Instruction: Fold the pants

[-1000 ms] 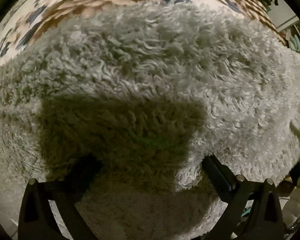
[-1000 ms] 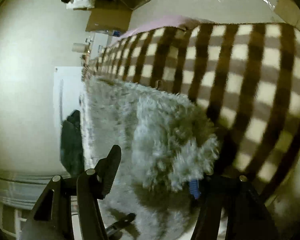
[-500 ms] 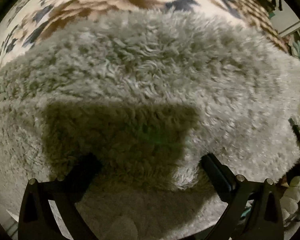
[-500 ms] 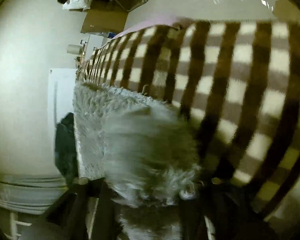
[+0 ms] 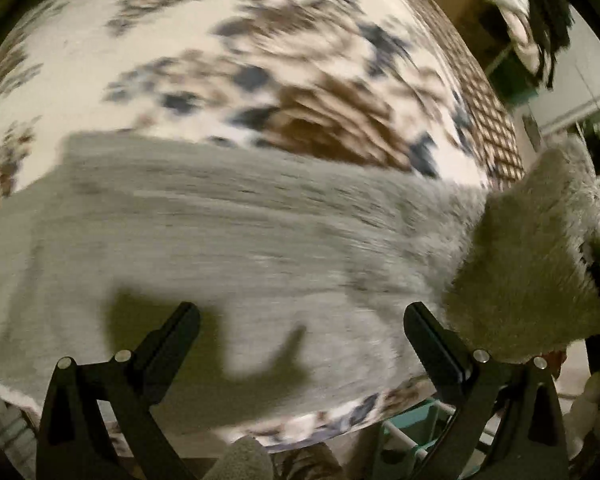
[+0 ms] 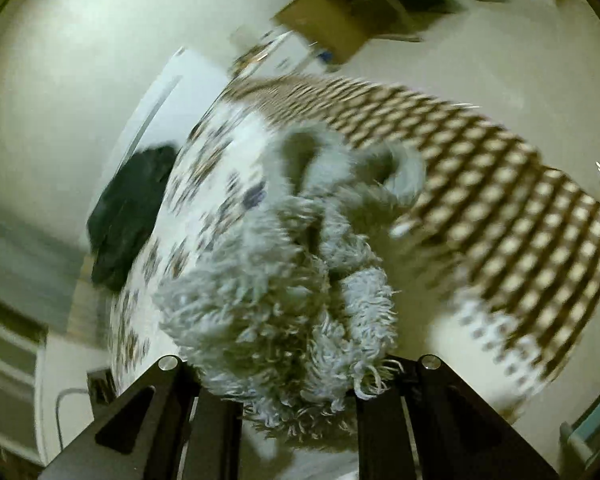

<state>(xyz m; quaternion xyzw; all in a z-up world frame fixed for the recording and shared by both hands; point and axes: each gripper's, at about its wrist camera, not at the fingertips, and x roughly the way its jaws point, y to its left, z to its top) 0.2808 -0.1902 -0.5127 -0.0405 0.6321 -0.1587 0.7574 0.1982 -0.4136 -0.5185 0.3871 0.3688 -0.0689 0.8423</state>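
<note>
The pants point(image 5: 240, 240) are grey and fluffy and lie across a bed with a flowered cover point(image 5: 180, 60). My left gripper point(image 5: 300, 320) is open and empty, held above the pants, and its shadow falls on them. My right gripper point(image 6: 296, 384) is shut on a thick bunch of the pants point(image 6: 284, 304) and holds it lifted off the bed. In the left wrist view that lifted end point(image 5: 540, 260) rises at the right edge.
A brown and cream checked blanket point(image 6: 500, 208) covers the far part of the bed. A dark garment point(image 6: 128, 216) lies beside the bed on the left. A cardboard box point(image 6: 332, 20) stands by the far wall. A teal rack point(image 5: 412, 436) stands below the bed edge.
My right gripper has closed on the end of the pants and lifted it high off the bed. My left gripper has risen and pulled back from the pants, still open.
</note>
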